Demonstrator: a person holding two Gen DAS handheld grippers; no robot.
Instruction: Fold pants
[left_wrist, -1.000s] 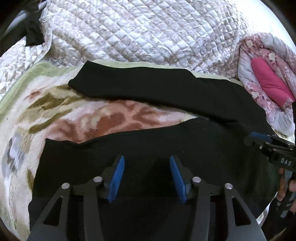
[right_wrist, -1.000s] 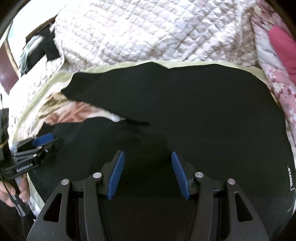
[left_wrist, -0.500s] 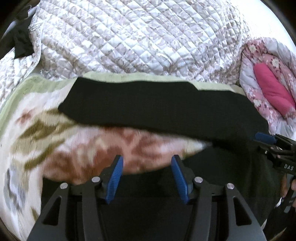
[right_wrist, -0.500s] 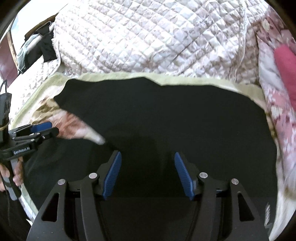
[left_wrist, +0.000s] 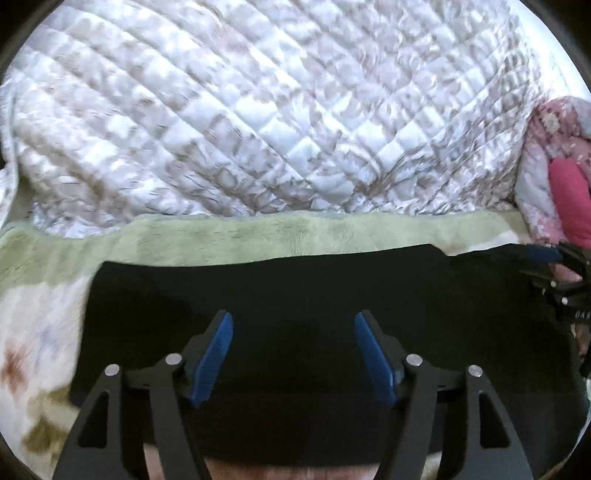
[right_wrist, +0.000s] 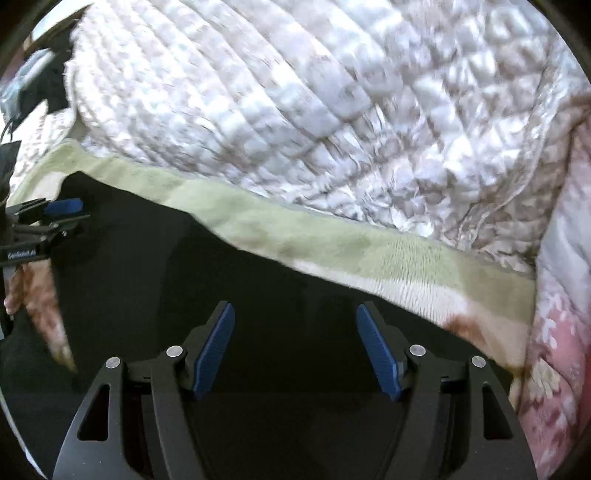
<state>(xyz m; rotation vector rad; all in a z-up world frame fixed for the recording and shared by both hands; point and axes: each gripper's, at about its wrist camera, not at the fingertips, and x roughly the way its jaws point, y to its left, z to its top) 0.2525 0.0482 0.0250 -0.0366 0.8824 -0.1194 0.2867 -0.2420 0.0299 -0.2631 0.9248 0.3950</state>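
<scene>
The black pants (left_wrist: 314, 295) lie as one dark band below the green-edged blanket (left_wrist: 258, 236), apparently leg-on-leg; crosswise folds remain; left hand-held gripper (left_wrist: 293, 350) and right hand-held gripper (right_wrist: 295, 350) stand apart, empty.

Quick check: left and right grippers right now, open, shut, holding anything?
Left gripper: open, nothing between its fingers, above the black pants.
Right gripper: open, holding nothing, also above the pants.

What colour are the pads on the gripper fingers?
Blue pads, on black fingers; the left wrist view shows them best.
</scene>
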